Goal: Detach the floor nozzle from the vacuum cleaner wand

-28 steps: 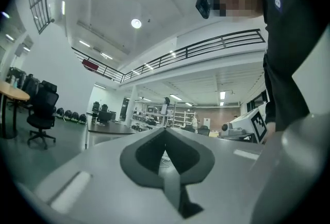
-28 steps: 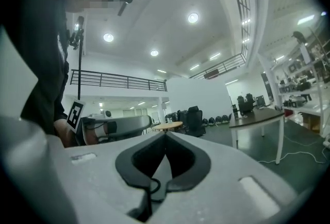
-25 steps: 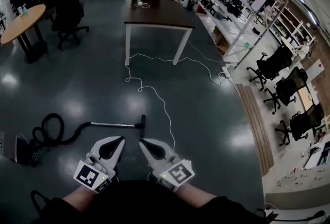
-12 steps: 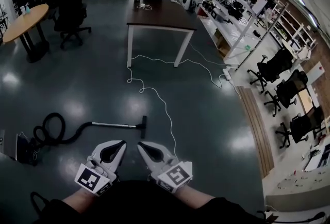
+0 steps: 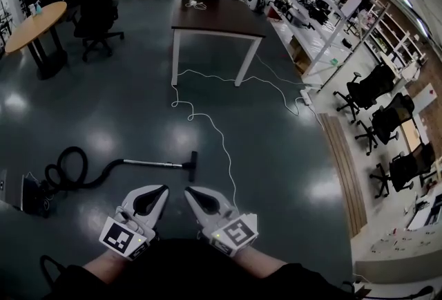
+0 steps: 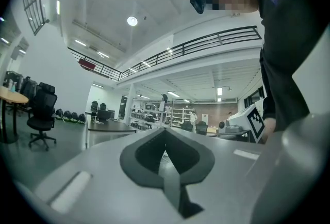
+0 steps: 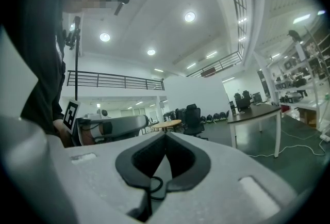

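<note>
Floor nozzle (image 5: 193,165) lies on the dark floor (image 5: 276,153), attached to the end of the wand (image 5: 155,164). Wand runs left to a coiled hose (image 5: 65,173) and the vac body (image 5: 31,195). White cable (image 5: 207,124) snakes past the nozzle's right side, back toward a dark table (image 5: 217,15). Left gripper (image 5: 163,188) & right gripper (image 5: 188,191) sit side by side just short of the nozzle, not touching it. Both have jaws closed together, nothing btwn them.

Glossy dark floor (image 5: 124,108), shiny metal wand (image 5: 155,164)
</note>
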The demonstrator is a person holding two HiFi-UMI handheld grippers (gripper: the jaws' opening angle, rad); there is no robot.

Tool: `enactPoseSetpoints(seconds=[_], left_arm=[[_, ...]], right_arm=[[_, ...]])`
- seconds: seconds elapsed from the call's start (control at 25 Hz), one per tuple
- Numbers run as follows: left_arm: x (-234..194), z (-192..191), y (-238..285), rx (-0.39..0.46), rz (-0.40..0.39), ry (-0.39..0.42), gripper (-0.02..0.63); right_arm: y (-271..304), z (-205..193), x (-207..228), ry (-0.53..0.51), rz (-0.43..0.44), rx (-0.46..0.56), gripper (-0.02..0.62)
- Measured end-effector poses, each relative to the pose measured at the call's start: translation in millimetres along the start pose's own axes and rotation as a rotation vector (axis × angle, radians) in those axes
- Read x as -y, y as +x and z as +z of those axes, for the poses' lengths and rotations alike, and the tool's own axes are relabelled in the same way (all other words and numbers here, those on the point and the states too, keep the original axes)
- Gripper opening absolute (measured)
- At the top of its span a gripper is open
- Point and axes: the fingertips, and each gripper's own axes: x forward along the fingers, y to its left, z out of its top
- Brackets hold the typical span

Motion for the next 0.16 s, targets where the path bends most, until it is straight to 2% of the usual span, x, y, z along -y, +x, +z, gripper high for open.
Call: enactPoseSetpoints(seconds=[0.16], left_arm=[[1.1,-1.5,2.2,-0.003,-0.010,0.006,0.002]], right_arm=[[-1.3,-0.4,2.4,0.000,-0.002,0.007,-0.002]])
